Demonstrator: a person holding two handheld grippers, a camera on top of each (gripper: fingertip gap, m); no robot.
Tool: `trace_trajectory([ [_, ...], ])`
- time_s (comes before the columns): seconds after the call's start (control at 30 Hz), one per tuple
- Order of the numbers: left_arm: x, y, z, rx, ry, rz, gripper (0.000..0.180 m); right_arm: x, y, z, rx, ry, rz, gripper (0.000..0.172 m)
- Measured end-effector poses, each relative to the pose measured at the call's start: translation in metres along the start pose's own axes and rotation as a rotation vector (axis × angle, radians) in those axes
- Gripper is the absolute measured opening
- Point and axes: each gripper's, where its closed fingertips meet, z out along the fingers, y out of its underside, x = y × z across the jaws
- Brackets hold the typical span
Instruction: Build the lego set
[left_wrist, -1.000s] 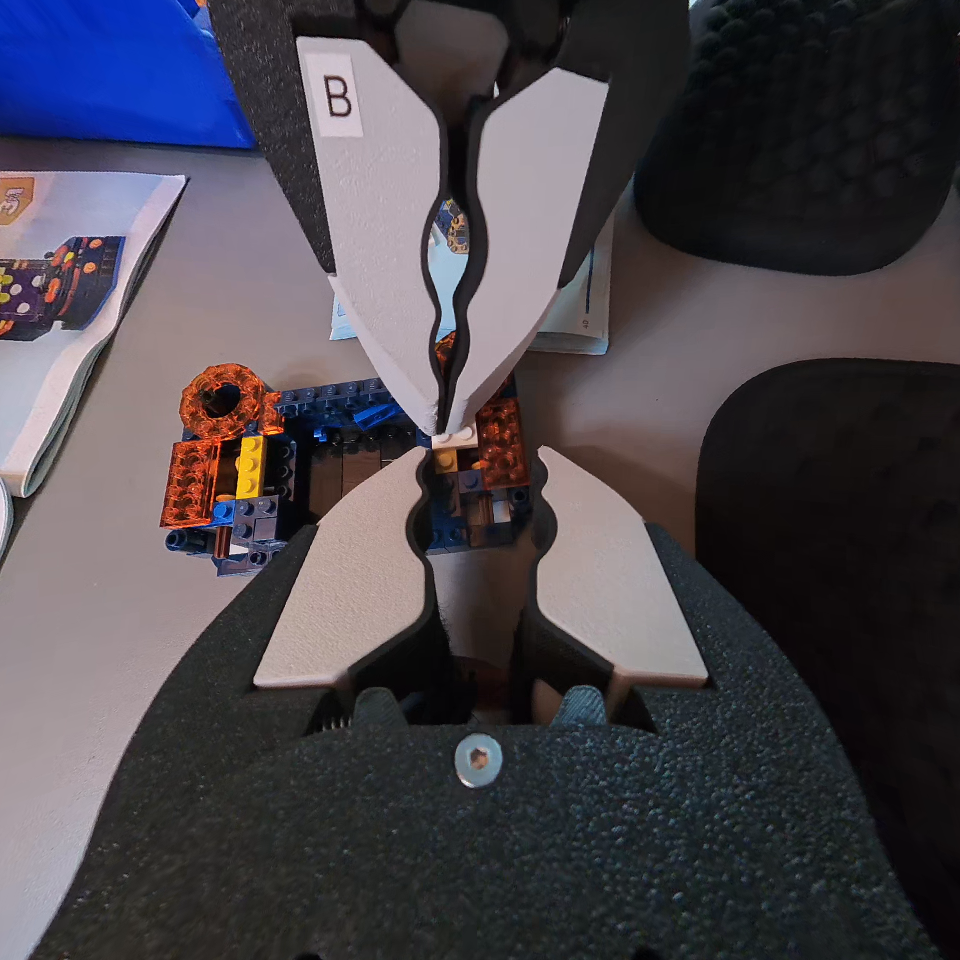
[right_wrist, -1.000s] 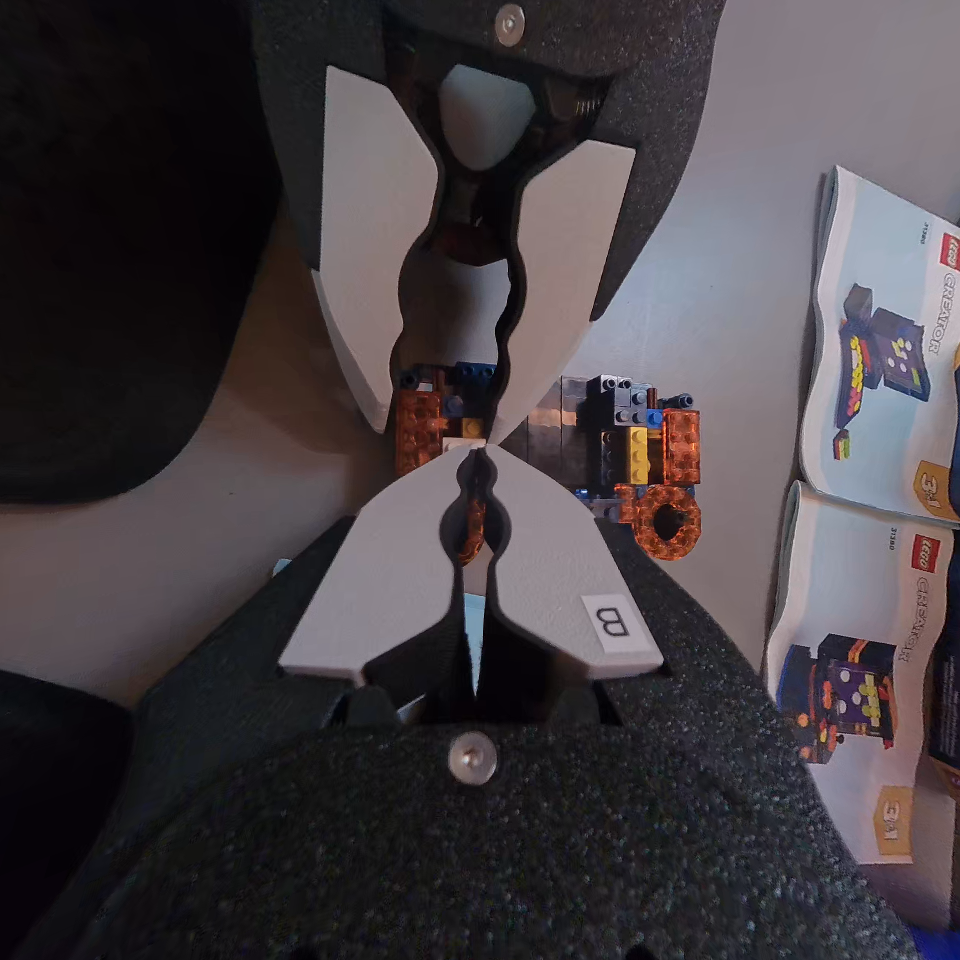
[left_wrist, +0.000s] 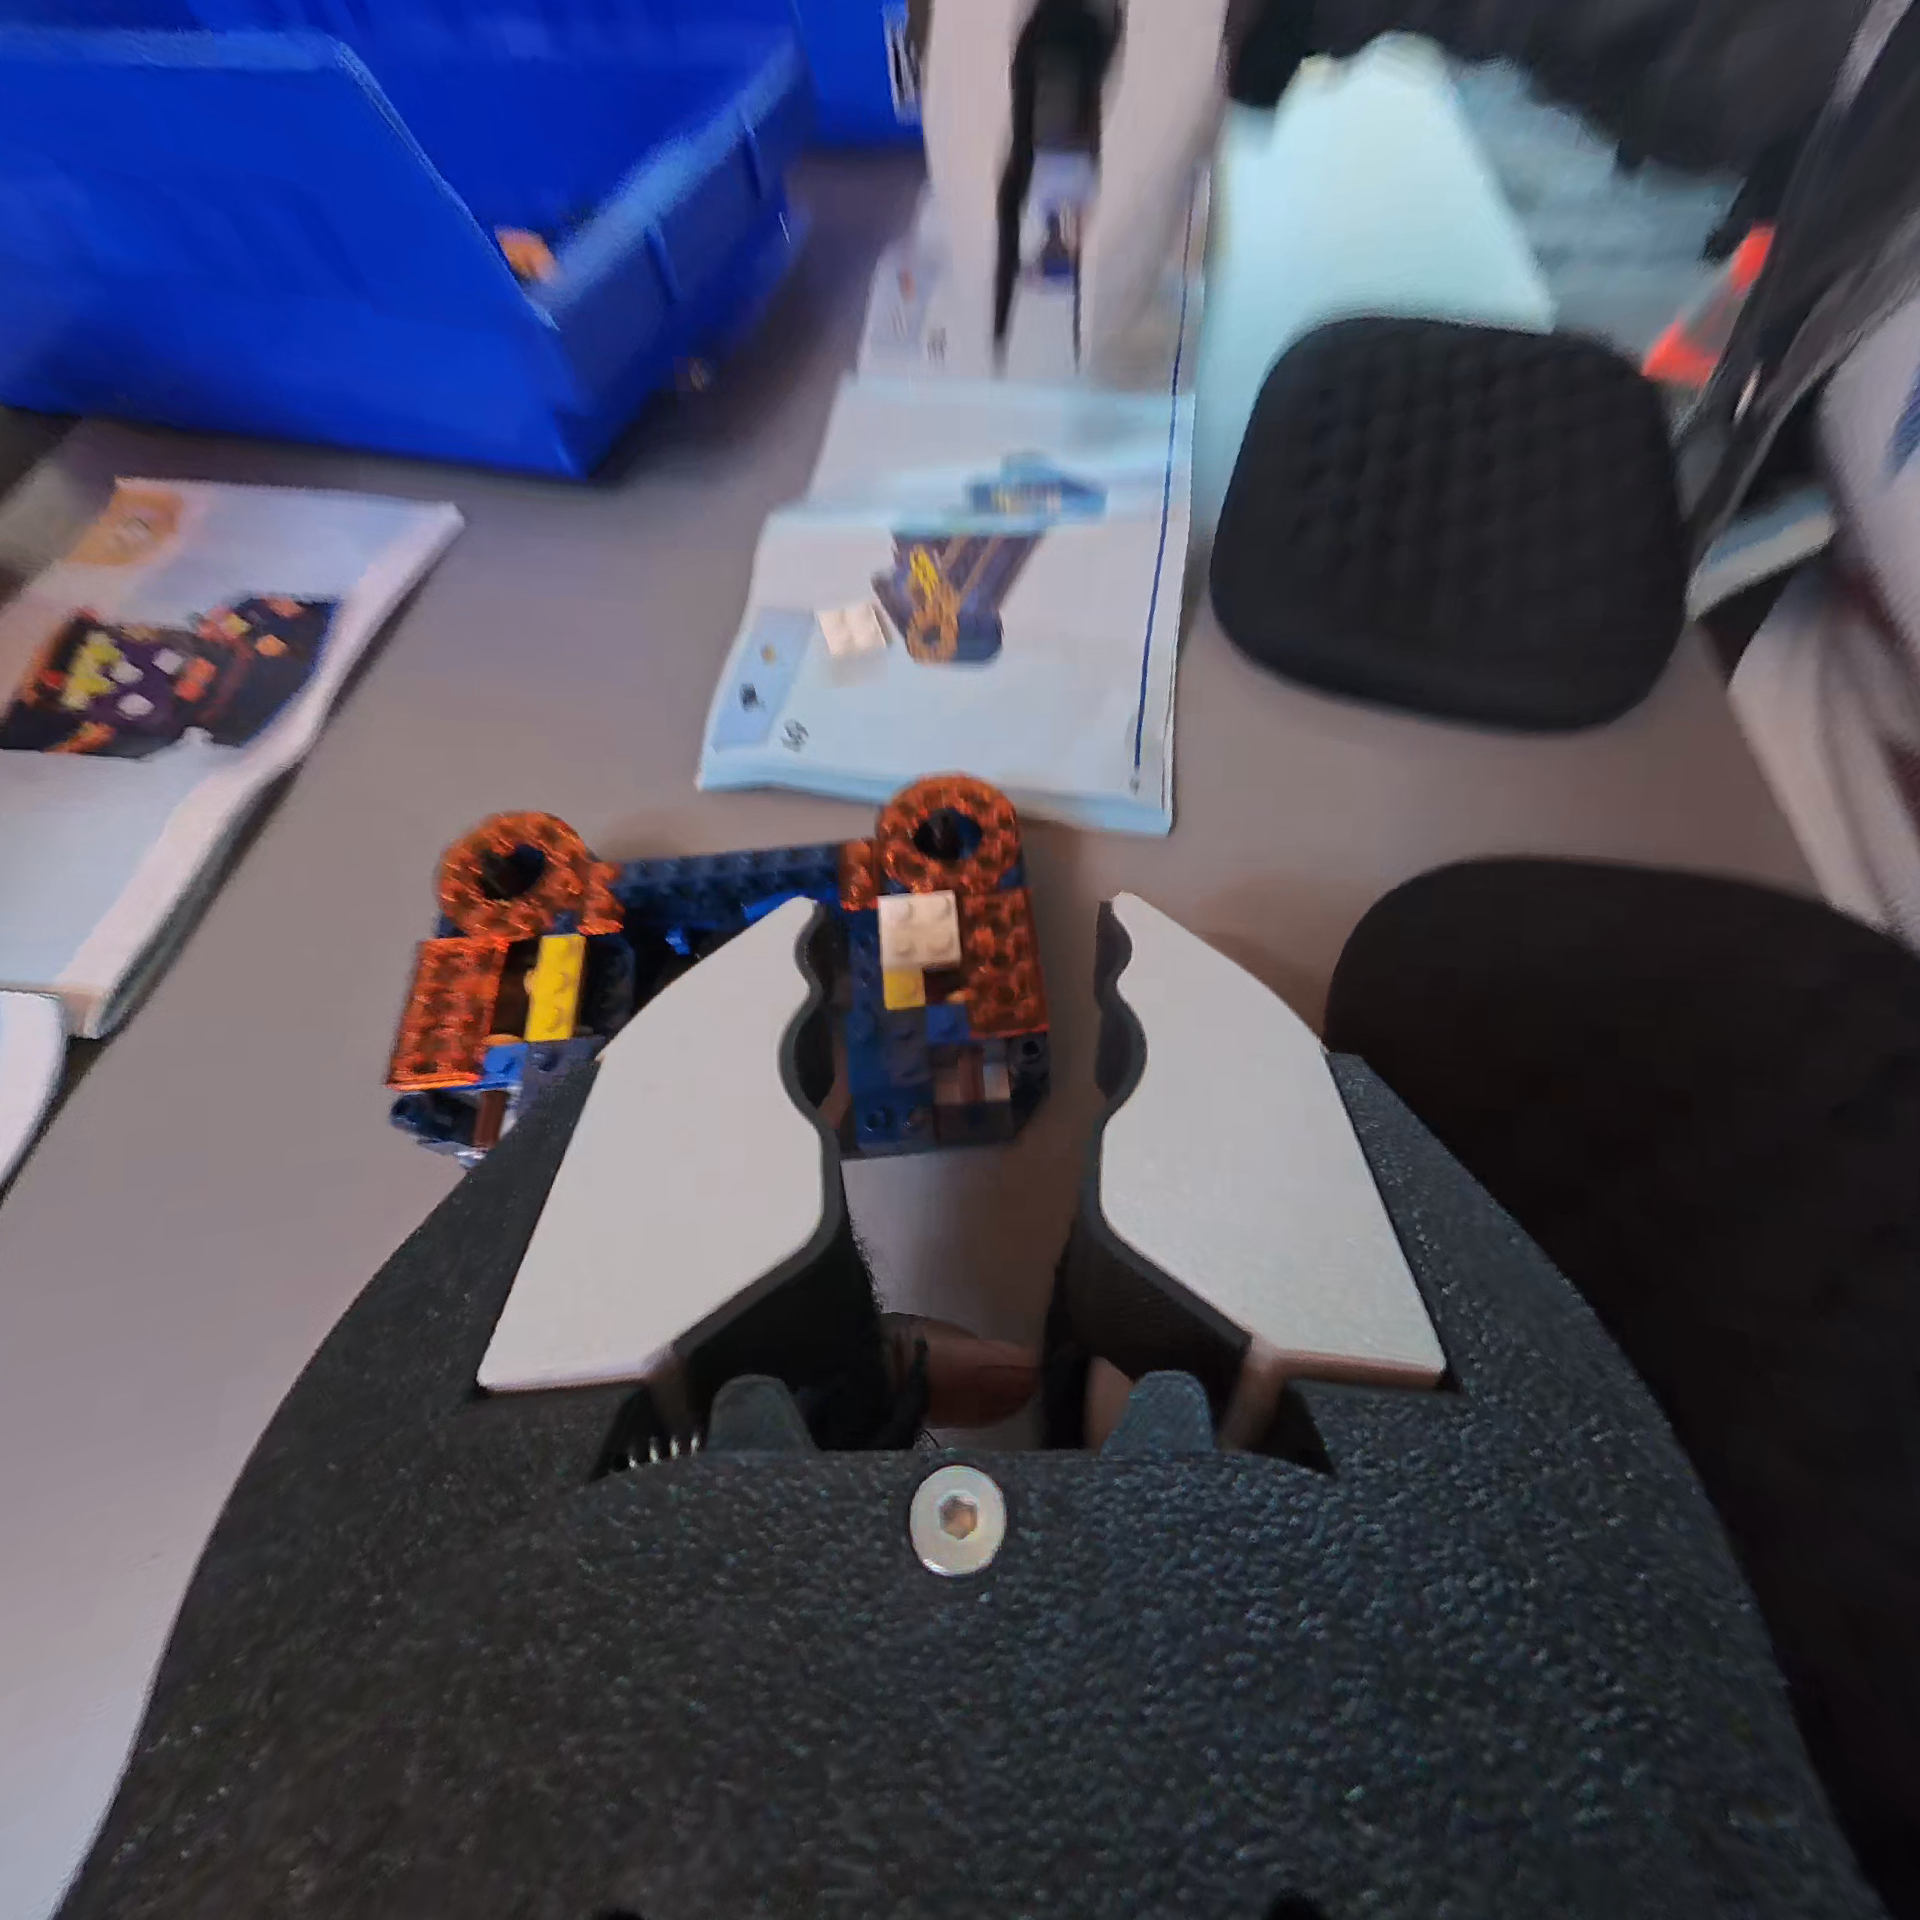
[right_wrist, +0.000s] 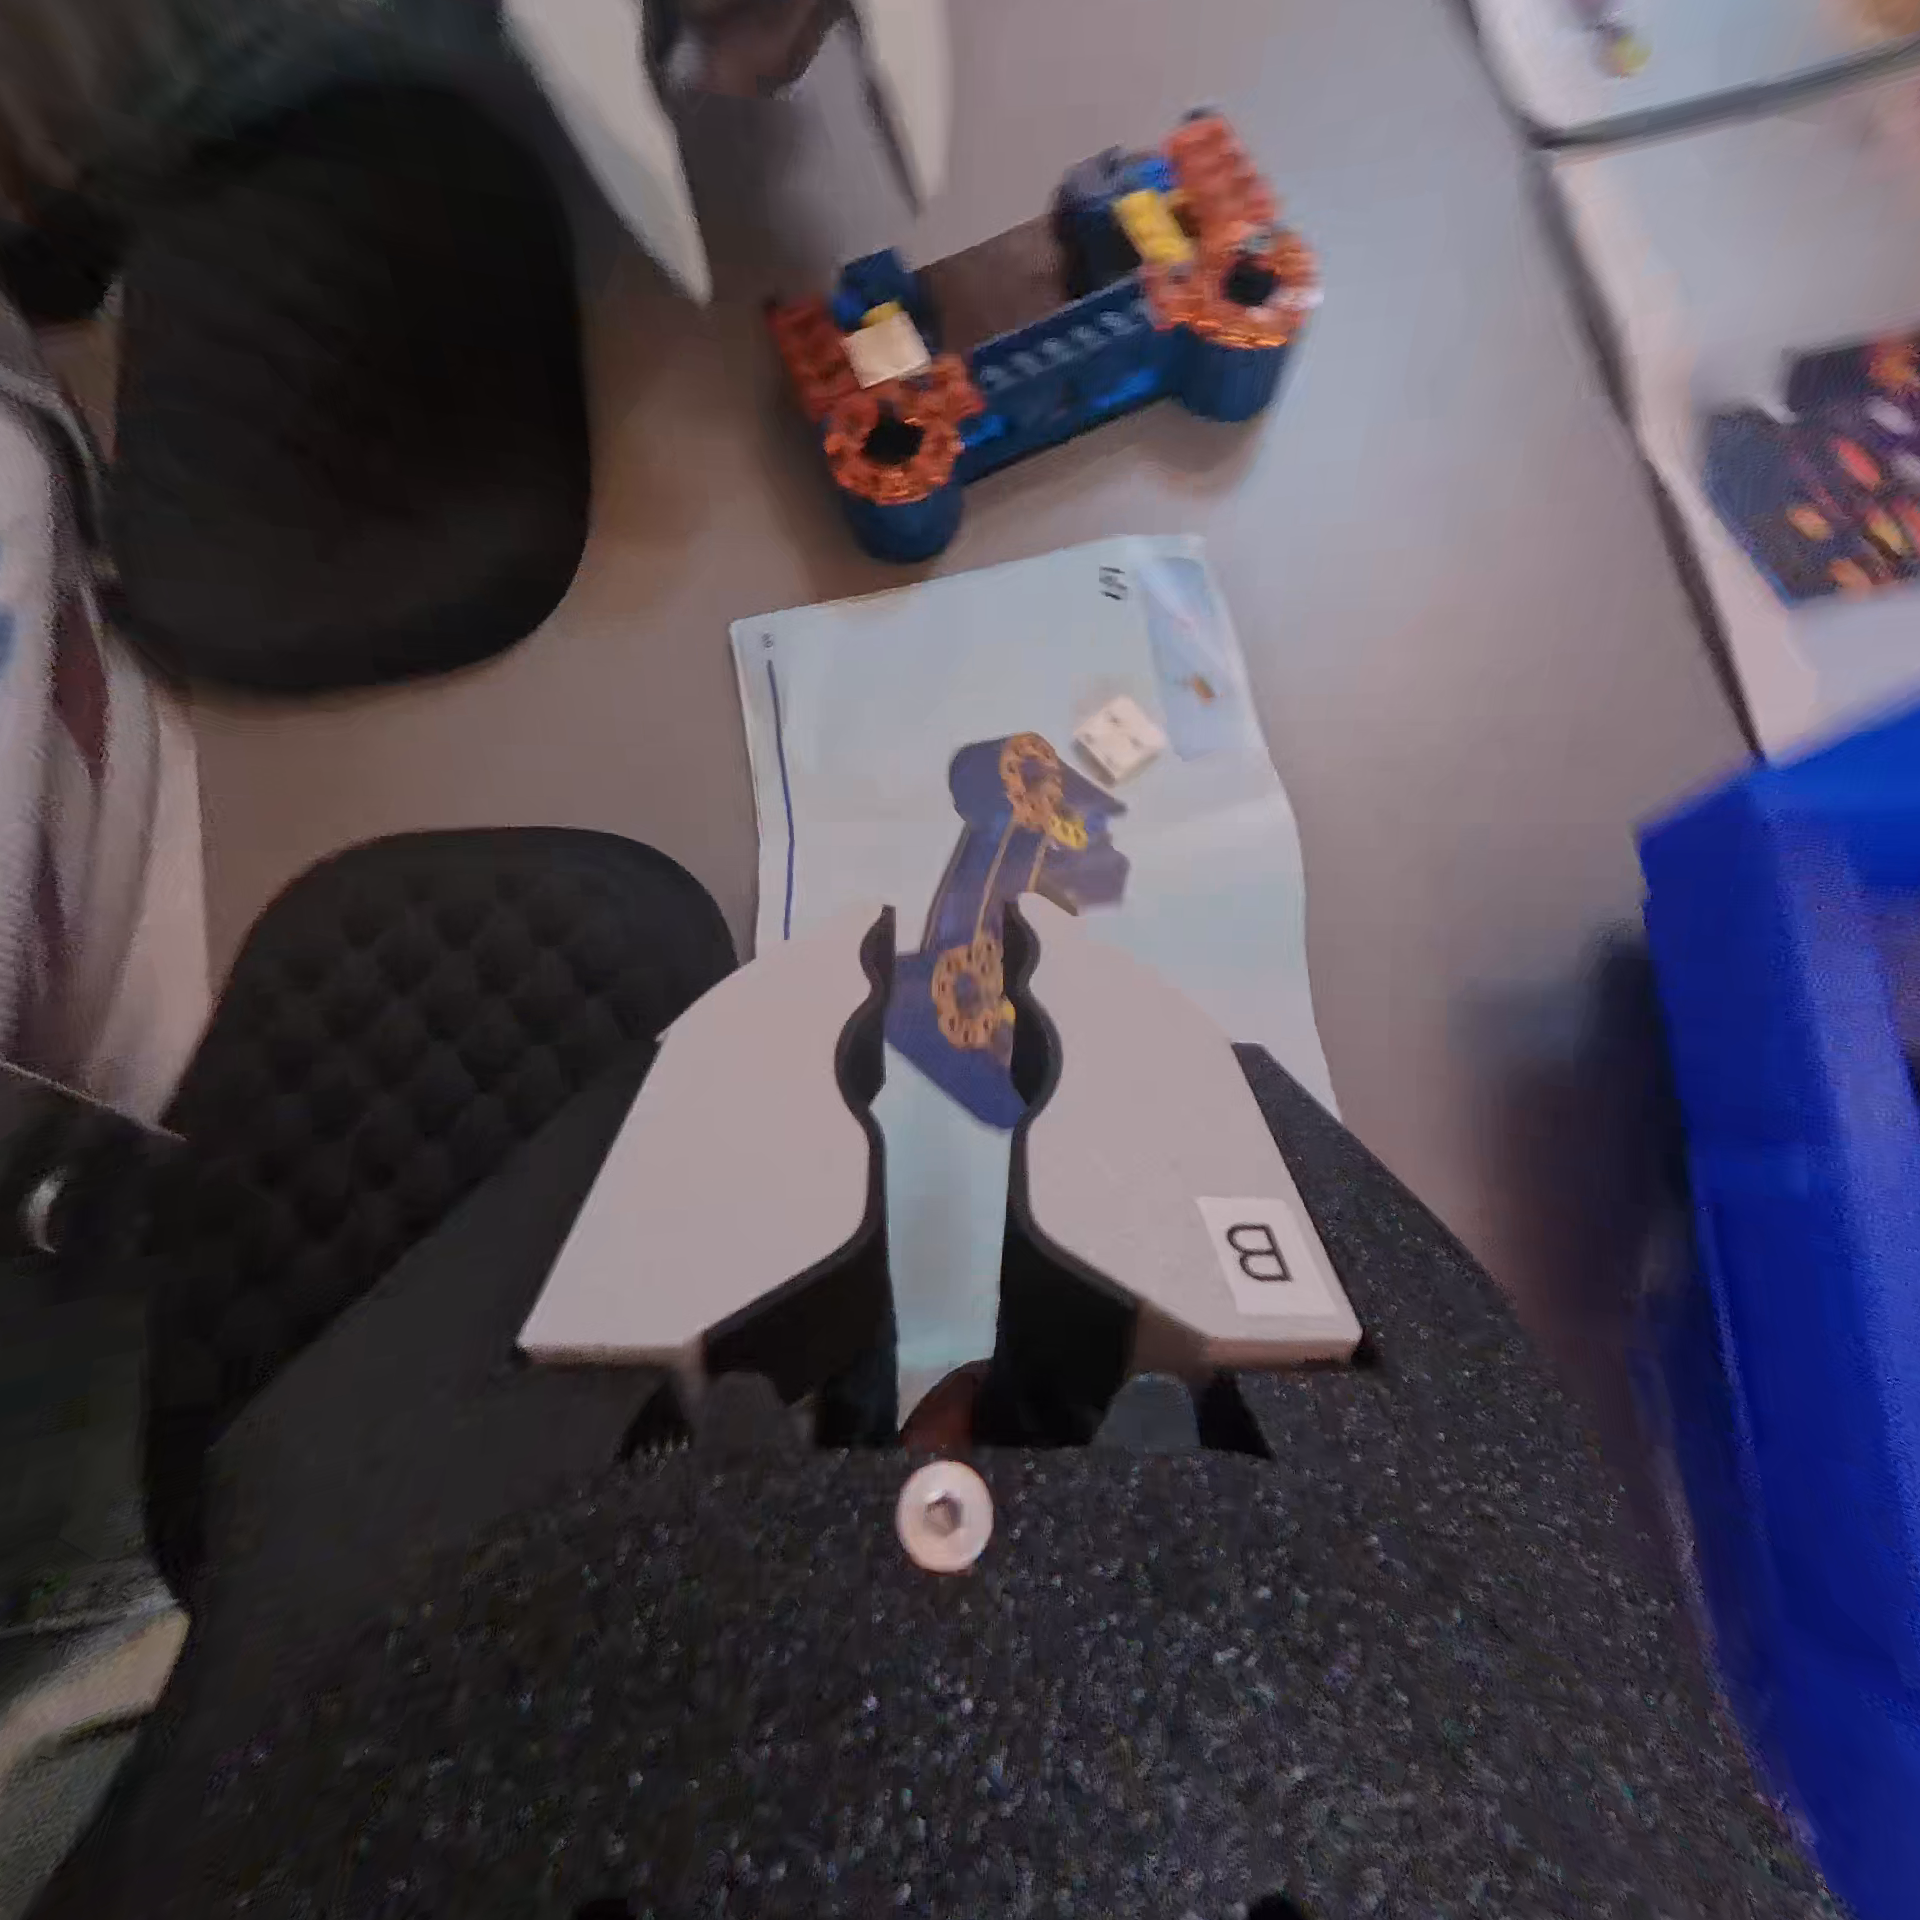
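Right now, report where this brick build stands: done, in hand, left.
Done: a white plate sits on the blue and orange brick model, beside an orange ring.
In hand: nothing. The left gripper is open around the model's near end, pads clear of it; the right gripper hangs open over the open instruction booklet.
Left: another white piece lies loose on that booklet.

Left wrist view rides on the left gripper (left_wrist: 956, 914), pitched down at the grey table (left_wrist: 582, 727), close above the brick model (left_wrist: 727, 977), which fills mid-frame. Right wrist view rides on the right gripper (right_wrist: 951, 920), facing the opposite way, close over the light-blue instruction sheet (right_wrist: 1195, 935), with the model (right_wrist: 1039, 343) farther off beyond it. Shared: model, sheet (left_wrist: 966, 717), blue bin (left_wrist: 343, 229) (right_wrist: 1797, 1091), black pads either side of the model. Both frames motion-blurred.
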Motion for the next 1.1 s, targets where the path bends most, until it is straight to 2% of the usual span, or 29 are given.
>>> trace_trajectory([
  [0.17,-0.012,-0.013,-0.013,0.119,-0.051,-0.023,0.045,0.02,-0.017,0.039,-0.168,-0.159,-0.382,0.021],
  [0.33,-0.018,-0.007,-0.015,0.099,-0.088,-0.025,0.045,0.037,-0.017,0.057,-0.349,-0.256,-0.525,0.021],
  [0.5,-0.02,-0.005,-0.013,0.083,-0.103,-0.018,0.045,0.04,-0.01,0.065,-0.411,-0.263,-0.559,0.021],
  [0.53,-0.02,-0.004,-0.013,0.077,-0.106,-0.016,0.045,0.04,-0.009,0.066,-0.411,-0.257,-0.565,0.014],
  [0.6,-0.022,-0.003,-0.013,0.069,-0.115,-0.012,0.045,0.039,-0.008,0.067,-0.403,-0.25,-0.572,0.013],
  [0.67,-0.027,-0.001,-0.014,0.063,-0.145,-0.015,0.049,0.038,-0.011,0.067,-0.369,-0.244,-0.56,0.0],
  [0.77,-0.042,-0.001,-0.019,0.083,-0.209,-0.041,0.05,0.04,-0.013,0.064,-0.357,-0.238,-0.513,0.0],
  [0.97,-0.048,-0.002,-0.024,0.12,-0.23,-0.058,0.05,0.034,-0.016,0.053,-0.332,-0.274,-0.503,0.014],
  [1.1,-0.045,0.002,-0.019,0.104,-0.216,-0.054,0.049,0.035,-0.006,0.053,-0.431,-0.296,-0.629,0.02],
])
